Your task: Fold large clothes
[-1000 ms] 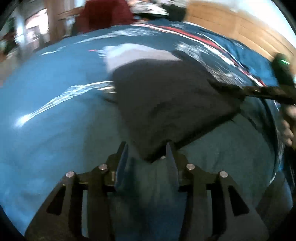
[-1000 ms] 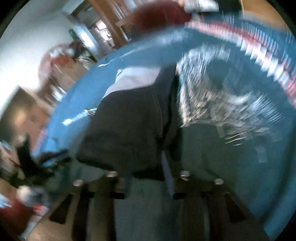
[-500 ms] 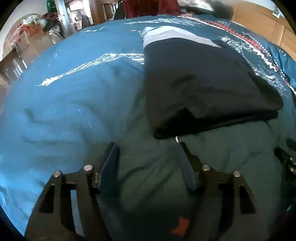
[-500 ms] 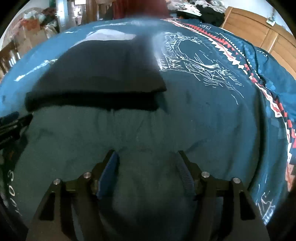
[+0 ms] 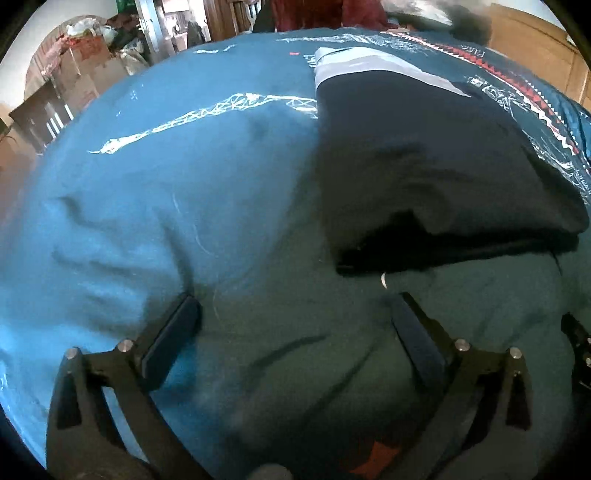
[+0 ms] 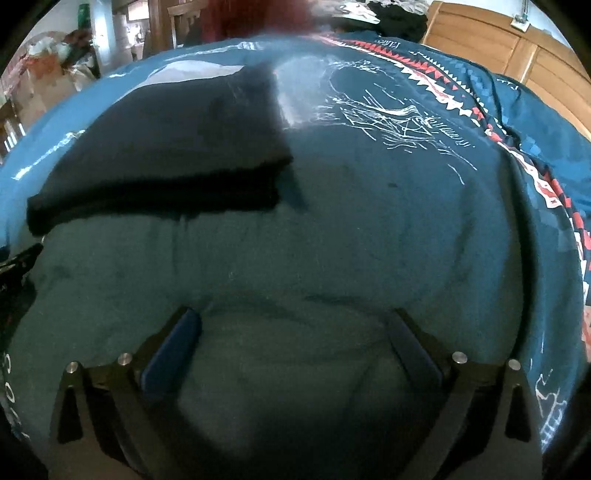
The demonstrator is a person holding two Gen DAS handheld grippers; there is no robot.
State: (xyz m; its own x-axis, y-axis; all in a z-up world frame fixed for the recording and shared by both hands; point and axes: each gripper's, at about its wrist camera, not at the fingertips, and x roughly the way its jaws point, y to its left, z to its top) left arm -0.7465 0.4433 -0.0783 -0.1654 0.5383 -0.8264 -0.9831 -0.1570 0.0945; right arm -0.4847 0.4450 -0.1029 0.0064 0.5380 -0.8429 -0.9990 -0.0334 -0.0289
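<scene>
A dark navy garment [image 5: 424, 158] with a pale grey band at its far end lies folded flat on the teal bedspread [image 5: 166, 192]. In the right wrist view the same garment [image 6: 173, 147] lies at the upper left. My left gripper [image 5: 295, 306] is open, a short way in front of the garment's near folded edge, with only bedspread between its fingers. My right gripper [image 6: 295, 321] is open too, further back from the fold and to its right, and holds nothing.
The bedspread [image 6: 388, 206] has white line drawings and a red-and-white patterned border [image 6: 443, 85] on the right. A wooden headboard or cabinet [image 6: 517, 48] stands at the far right. Cluttered furniture [image 5: 74, 74] and a dark red shape [image 5: 325, 14] lie beyond the bed.
Both grippers let go of the garment's edge, opened wide and drew back toward me. The garment dropped into a flat fold on the bed.
</scene>
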